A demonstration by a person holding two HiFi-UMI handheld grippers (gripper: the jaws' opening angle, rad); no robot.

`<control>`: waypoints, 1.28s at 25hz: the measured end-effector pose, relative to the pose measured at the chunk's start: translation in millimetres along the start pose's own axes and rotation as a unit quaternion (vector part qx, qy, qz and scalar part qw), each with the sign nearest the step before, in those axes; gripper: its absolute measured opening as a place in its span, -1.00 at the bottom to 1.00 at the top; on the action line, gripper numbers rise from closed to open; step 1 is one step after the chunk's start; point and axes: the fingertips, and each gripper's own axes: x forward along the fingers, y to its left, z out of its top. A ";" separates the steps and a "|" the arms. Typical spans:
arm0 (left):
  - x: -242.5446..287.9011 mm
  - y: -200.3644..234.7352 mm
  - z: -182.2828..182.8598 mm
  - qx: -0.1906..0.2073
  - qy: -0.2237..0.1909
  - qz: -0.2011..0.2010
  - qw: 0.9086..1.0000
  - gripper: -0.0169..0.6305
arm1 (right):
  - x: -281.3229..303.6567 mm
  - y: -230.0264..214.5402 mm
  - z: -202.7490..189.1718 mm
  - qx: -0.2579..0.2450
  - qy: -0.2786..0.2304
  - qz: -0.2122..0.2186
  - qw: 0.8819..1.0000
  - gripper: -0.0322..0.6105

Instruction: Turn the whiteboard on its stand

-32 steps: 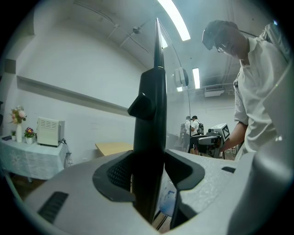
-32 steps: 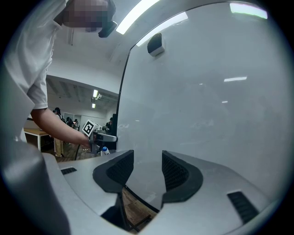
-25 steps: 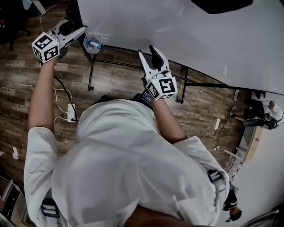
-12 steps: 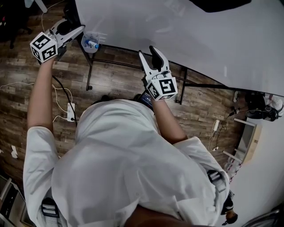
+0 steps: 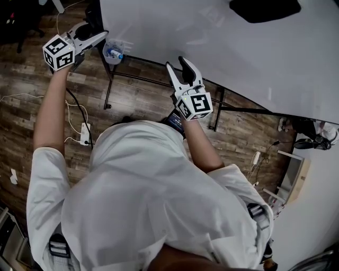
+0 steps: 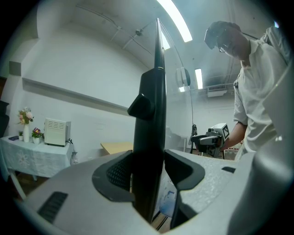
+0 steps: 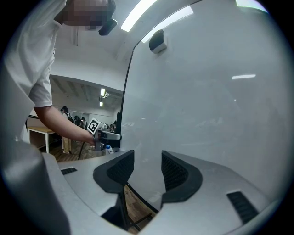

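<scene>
The whiteboard [image 5: 222, 47] is a big white panel tilted across the top of the head view, on a black stand [image 5: 137, 78]. My left gripper [image 5: 100, 38] is at the board's left edge. In the left gripper view that dark edge [image 6: 158, 92] stands upright between the pads, and the left gripper [image 6: 149, 170] is shut on it. My right gripper [image 5: 177, 62] points at the board's lower edge. In the right gripper view the white face [image 7: 206, 101] fills the gap, and the right gripper [image 7: 147, 167] is open with nothing pinched. Whether its tips touch the board I cannot tell.
A clear holder with a blue-capped bottle [image 5: 112, 52] hangs on the stand near the left gripper. A power strip [image 5: 85, 134] and cables lie on the wooden floor. A dark block [image 5: 265, 8] sits on the board's far edge. People stand far off [image 7: 73, 121].
The left gripper and the board's left edge have shifted slightly to the right in the head view. The right gripper has stayed where it was.
</scene>
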 end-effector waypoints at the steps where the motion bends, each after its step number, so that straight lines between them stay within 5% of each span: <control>1: -1.2 1.0 0.4 0.000 0.000 0.001 1.000 -0.27 | 1.3 0.6 0.9 -0.001 0.001 0.003 1.000 -0.33; 21: -42.3 29.4 -4.9 -0.006 -0.008 0.027 1.000 -0.25 | 20.5 24.0 2.6 -0.009 0.011 0.021 1.000 -0.34; 29: -61.3 16.4 -10.9 0.031 0.021 0.078 0.996 -0.25 | -8.8 10.2 3.6 -0.005 0.002 -0.007 1.000 -0.34; 32: -93.0 9.5 -9.4 0.007 -0.009 0.113 0.994 -0.25 | -22.6 3.1 3.3 -0.003 -0.002 -0.023 1.000 -0.34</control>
